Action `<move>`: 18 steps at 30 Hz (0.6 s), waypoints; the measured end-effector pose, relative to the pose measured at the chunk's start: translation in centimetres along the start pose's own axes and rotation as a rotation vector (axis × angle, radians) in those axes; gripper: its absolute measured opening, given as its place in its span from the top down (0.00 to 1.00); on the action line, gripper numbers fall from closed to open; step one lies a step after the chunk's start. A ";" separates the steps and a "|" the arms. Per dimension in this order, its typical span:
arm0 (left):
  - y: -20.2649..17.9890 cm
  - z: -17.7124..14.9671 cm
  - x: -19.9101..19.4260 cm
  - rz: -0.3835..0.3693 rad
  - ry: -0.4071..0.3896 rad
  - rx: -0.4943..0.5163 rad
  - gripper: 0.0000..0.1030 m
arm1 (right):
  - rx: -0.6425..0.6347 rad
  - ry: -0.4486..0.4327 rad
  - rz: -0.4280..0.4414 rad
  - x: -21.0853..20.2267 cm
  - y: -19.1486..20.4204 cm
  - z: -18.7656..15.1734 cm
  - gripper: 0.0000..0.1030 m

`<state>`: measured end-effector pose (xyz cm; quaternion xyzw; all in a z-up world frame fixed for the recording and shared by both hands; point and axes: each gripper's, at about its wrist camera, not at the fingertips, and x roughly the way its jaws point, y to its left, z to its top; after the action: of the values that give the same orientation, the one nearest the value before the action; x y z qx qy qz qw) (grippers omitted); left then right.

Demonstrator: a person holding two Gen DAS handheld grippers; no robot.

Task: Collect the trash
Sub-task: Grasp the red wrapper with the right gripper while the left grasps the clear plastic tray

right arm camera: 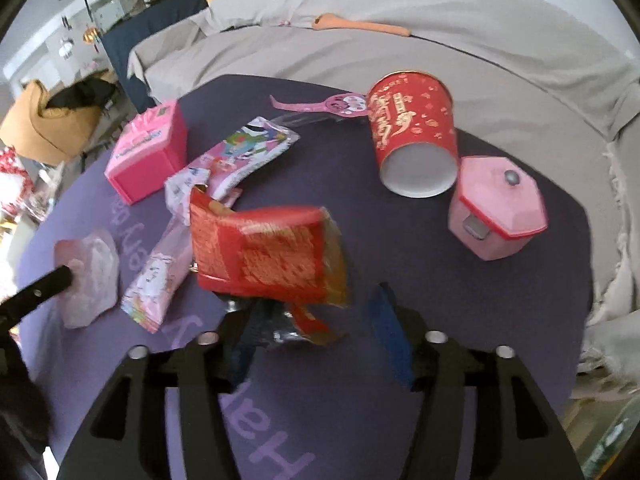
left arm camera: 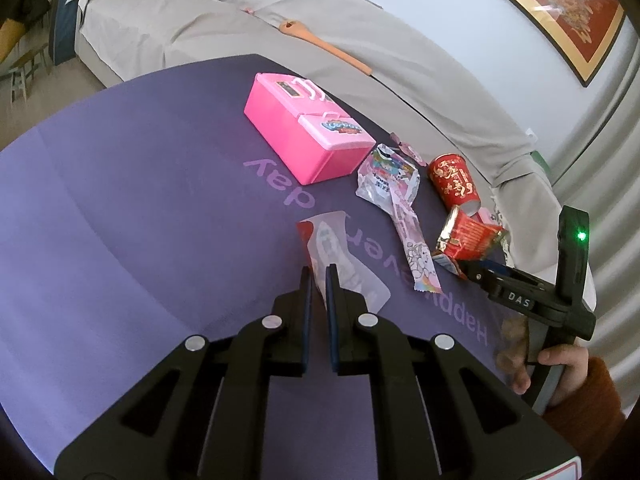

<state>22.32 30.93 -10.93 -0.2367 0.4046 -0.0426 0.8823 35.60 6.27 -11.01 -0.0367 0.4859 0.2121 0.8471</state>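
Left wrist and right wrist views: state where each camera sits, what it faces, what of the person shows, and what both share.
Left wrist: on the left hand-held gripper, looking down across the purple mat; its pads pinch a clear wrapper; the person's right hand shows.
Right wrist: on the right hand-held gripper, jaws wide, facing a red snack packet over the mat; no hand shows.
Shared: pink box, red cup, red packet, clear wrapper, each other's gripper.

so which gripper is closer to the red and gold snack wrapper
Right. The right gripper stands open around the red and gold wrapper, while the left gripper is off to the side, shut on a translucent wrapper.
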 end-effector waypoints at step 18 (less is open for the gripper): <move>0.1 0.1 0.1 0.014 -0.004 -0.003 0.94 | -0.025 -0.148 0.069 -2.6 0.2 1.5 0.82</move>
<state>22.42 31.06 -11.01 -0.2351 0.4047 -0.0354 0.8830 35.58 5.99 -7.99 -0.0147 0.4205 0.2492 0.8723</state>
